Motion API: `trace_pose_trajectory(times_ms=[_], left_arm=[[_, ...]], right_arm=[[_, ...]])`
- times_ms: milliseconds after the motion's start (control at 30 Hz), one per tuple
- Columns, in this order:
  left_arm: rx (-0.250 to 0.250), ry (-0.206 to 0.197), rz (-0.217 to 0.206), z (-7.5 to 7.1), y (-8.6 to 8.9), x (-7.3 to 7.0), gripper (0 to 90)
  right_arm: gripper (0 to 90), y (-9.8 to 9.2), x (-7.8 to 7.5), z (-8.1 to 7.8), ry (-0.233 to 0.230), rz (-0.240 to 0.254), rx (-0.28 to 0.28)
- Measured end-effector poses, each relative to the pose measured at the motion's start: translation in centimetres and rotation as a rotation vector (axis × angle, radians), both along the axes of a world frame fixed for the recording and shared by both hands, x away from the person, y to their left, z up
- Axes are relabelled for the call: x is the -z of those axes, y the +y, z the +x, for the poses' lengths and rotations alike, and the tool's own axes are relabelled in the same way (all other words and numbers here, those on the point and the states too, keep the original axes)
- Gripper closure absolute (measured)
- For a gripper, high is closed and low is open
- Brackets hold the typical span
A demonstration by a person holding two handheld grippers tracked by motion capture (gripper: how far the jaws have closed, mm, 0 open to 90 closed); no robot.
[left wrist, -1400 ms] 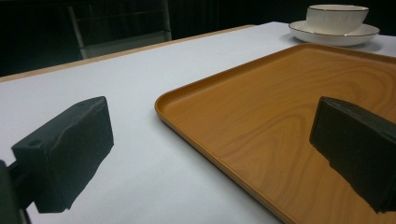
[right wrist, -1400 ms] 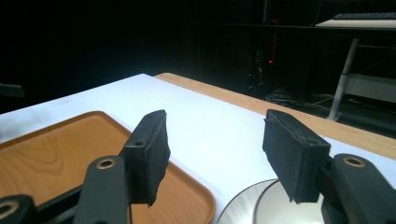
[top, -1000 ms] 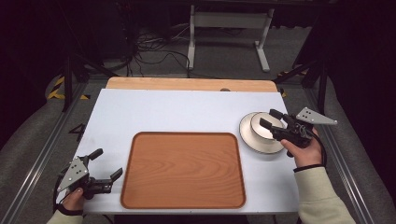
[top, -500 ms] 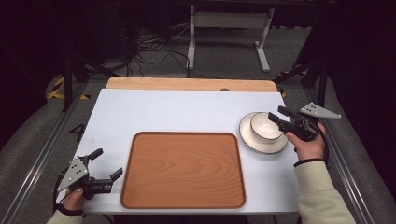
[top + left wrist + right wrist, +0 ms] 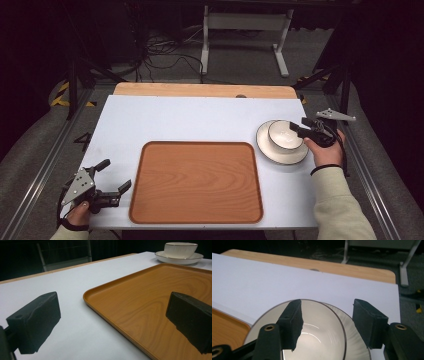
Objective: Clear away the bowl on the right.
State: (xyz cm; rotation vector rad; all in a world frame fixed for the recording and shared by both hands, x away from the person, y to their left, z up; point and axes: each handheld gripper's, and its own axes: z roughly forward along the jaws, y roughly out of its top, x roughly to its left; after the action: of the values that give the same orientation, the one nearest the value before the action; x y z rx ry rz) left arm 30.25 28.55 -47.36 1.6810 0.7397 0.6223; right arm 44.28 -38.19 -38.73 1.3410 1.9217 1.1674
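Bowl (image 5: 285, 135) sits on a plate (image 5: 280, 154) at right of frame — right tongs (image 5: 299, 127) spread astride its rim, jaws just reopening. Left tongs (image 5: 114, 176) gape, lower left, beside the tray (image 5: 196, 182).

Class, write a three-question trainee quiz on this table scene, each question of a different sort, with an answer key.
1. True or false: the bowl sits on the wooden tray.
2. What is the bowl resting on?
3. The right hand-held gripper has its jaws: A) around the bowl's rim, one inside and one outside, B) over the tray, C) off the table.

Key: 1 false. 2 the white plate. 3 A.
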Motion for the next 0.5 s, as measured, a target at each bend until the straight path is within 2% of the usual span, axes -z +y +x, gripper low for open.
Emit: trace_pose_trajectory(times_ms=[67,500], left_arm=[[0.000,-0.001,-0.004,0.0,0.0,0.0,0.3],[-0.001,-0.001,-0.003,0.0,0.0,0.0,0.3]], right_arm=[[40.4,-0.1,0.2,0.3,0.056,-0.015,0.023],[45.8,-0.3,2.1,1.5,0.186,-0.043,0.042]])
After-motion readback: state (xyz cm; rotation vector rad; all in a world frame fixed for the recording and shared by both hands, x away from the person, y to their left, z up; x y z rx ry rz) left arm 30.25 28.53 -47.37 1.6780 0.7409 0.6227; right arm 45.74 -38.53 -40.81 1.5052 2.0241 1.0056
